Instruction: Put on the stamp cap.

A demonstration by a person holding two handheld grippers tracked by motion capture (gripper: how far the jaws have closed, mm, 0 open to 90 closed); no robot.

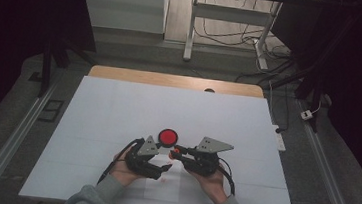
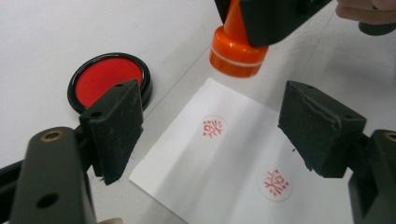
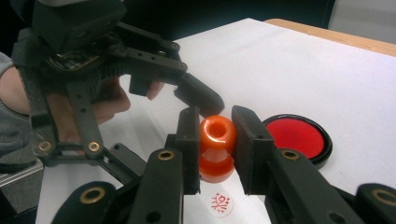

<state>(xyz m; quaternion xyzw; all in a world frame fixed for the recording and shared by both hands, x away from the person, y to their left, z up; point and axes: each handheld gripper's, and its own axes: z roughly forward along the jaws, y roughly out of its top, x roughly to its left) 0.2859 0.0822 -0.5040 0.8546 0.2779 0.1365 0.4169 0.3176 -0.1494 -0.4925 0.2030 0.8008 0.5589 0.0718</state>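
An orange stamp hangs just above the table, and my right gripper is shut on its handle. In the left gripper view the stamp hovers past the far edge of a small white sheet that bears two red round imprints. My left gripper stands open over that sheet with nothing between its pads. A round red ink pad in a black case lies just beyond both grippers. From above, the left gripper and right gripper are close together near the table's front.
A white cover spreads over the table, and a wooden edge shows at its far side. Both forearms in grey sleeves come in from the bottom. Table legs and cables stand on the floor beyond.
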